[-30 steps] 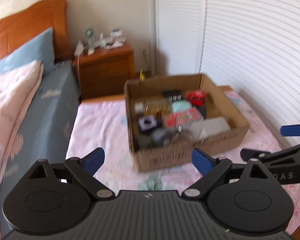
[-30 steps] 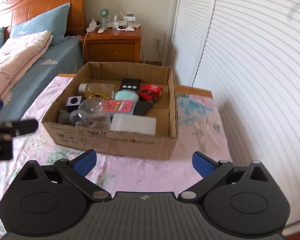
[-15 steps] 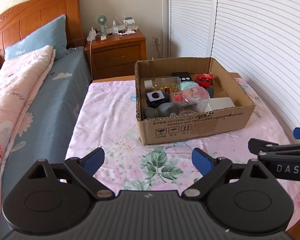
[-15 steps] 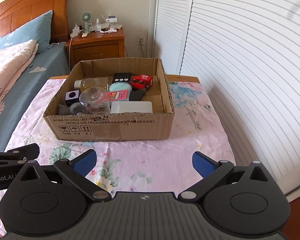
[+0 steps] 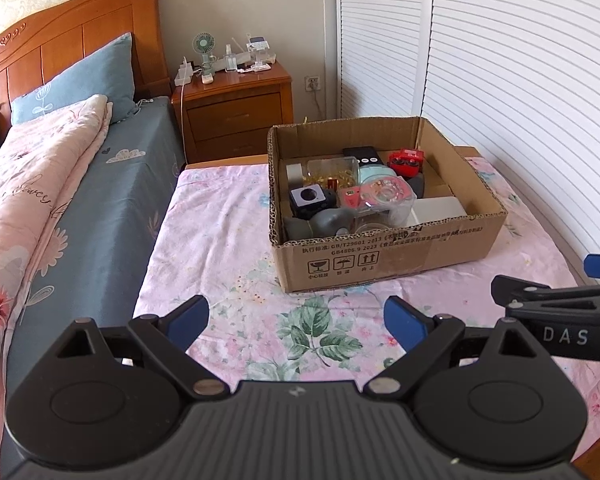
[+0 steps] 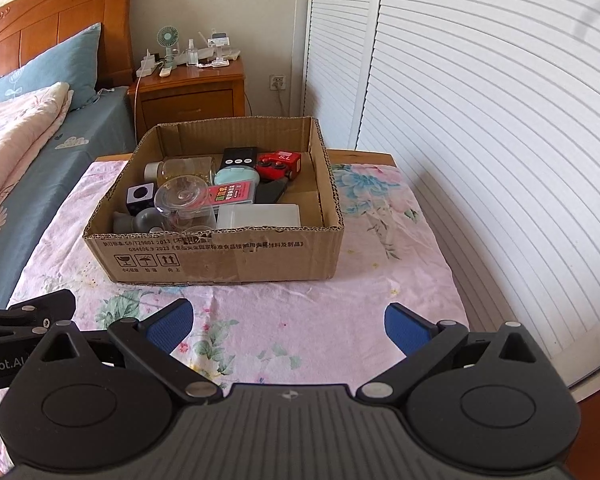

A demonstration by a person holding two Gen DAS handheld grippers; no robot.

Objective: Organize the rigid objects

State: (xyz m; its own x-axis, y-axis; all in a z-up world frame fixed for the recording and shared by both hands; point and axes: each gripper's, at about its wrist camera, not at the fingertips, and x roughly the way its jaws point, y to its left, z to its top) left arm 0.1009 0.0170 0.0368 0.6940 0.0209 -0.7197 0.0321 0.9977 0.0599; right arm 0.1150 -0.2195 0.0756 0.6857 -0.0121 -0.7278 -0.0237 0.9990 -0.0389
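Every rigid object in view sits inside the box (image 6: 220, 256), which rests on the cloth-covered counter (image 6: 340, 320) beside the bed (image 5: 80, 200). In it lie a jar (image 6: 184, 170), a clear cup (image 6: 182, 200), a black cube (image 6: 140, 196), a black device (image 6: 239, 159), a red toy (image 6: 279, 164), a mint case (image 6: 236, 178), a red packet (image 6: 232, 193), a white box (image 6: 260, 216) and a grey piece (image 6: 146, 219), heaped loosely rather than set in rows. No loose object shows on the cloth around the box. The left gripper (image 5: 296, 316) and the right gripper (image 6: 288, 322) both hang over the near cloth, well short of the box, fingers spread wide and holding nothing. This fits two stages: objects gathered into the box with the sorting finished, or a full box waiting to be emptied and laid out. The pictures do not settle which.
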